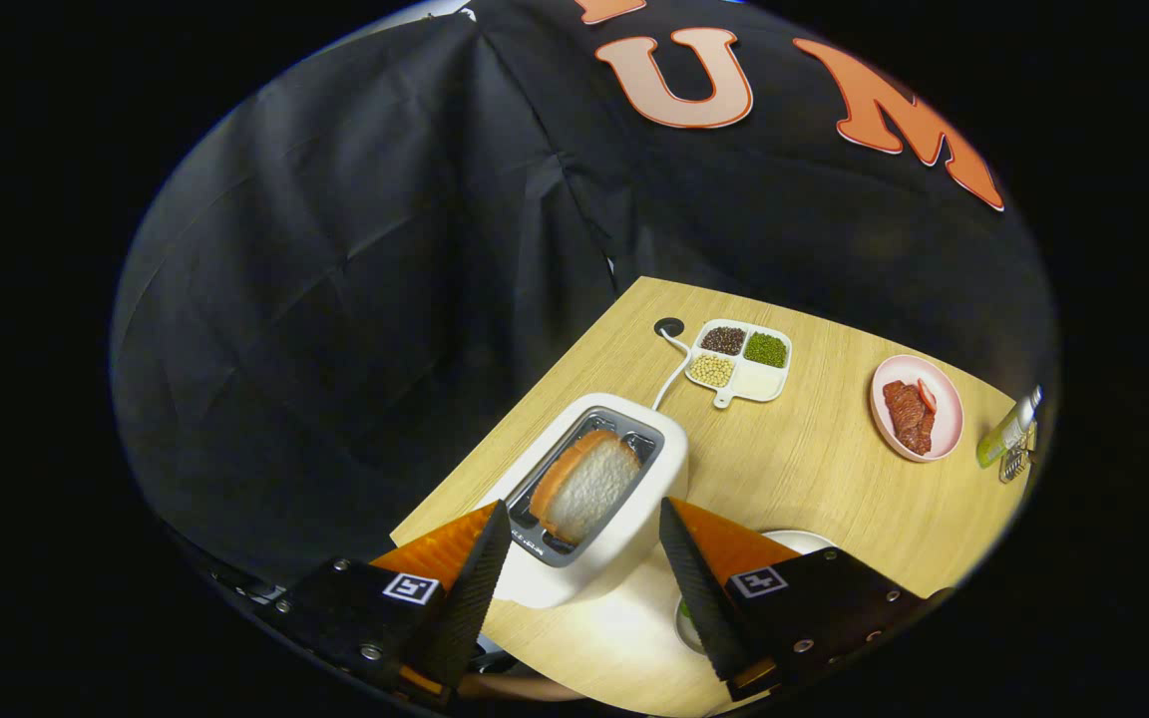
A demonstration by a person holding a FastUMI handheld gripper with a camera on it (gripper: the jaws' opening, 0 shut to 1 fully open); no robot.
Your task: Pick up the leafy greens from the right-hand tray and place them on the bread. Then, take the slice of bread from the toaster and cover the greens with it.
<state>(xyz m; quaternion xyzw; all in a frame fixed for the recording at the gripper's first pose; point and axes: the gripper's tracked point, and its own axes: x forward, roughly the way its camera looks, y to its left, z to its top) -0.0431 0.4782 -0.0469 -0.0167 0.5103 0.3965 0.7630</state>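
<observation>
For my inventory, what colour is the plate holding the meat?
Pink plate, gripper view; gripper open.

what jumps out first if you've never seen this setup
The white toaster draws the eye first, with a slice of bread standing in its slot, framed between the spread fingers of the open gripper. Beyond it on the wooden table sit a white divided dish of beans and seeds and, off to its right, a pink plate of red meat.

Lighting: bright overhead, glare patch on wooden table (624, 638) beside toaster (589, 499). Backdrop dim. Strong fisheye bending at edges. Focus sharp centrally; gripper (584, 524) fingers spread apart.
</observation>
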